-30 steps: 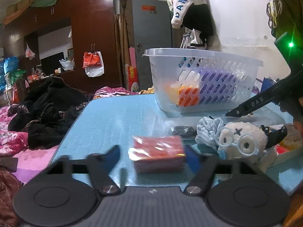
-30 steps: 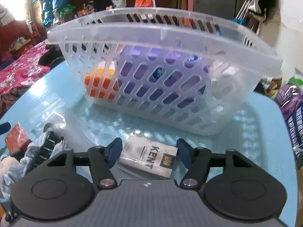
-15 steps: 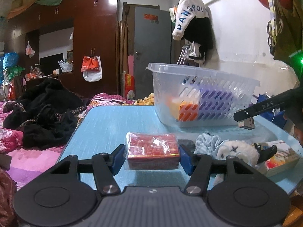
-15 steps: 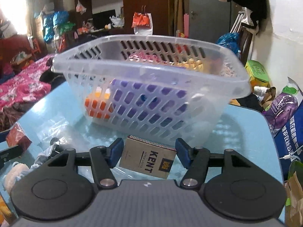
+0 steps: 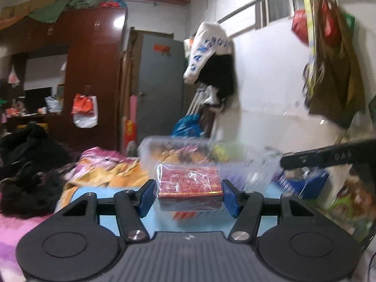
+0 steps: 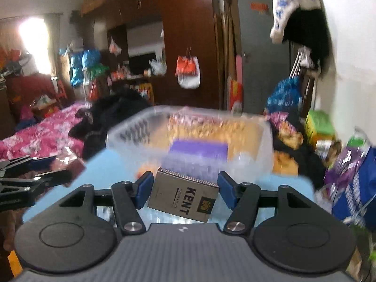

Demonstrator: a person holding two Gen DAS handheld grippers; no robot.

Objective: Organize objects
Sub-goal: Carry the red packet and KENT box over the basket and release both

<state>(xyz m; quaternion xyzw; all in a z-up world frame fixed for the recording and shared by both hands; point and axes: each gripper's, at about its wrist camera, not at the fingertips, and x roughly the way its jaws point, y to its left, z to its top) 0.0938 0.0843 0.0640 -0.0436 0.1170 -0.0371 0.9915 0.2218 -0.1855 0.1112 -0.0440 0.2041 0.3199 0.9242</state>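
My left gripper (image 5: 188,196) is shut on a red box wrapped in clear plastic (image 5: 189,185), held up above the blue table (image 5: 105,221). My right gripper (image 6: 184,191) is shut on a grey KENT cigarette pack (image 6: 183,197), tilted, also lifted. The clear plastic basket (image 6: 188,138) lies just ahead of and below both grippers; it also shows in the left wrist view (image 5: 164,148). A purple box (image 6: 199,149) and orange items lie in it. The other gripper appears at the edge of each view: right one (image 5: 329,157), left one (image 6: 28,174).
A bed with pink bedding and dark clothes (image 6: 47,136) is left of the table. Bags and packets (image 6: 347,171) crowd the right side by the wall. A wardrobe (image 5: 91,70) and door stand behind.
Both grippers have risen from the table with their boxes and now look over the basket rim from above. The left gripper closed on the red box a second ago.
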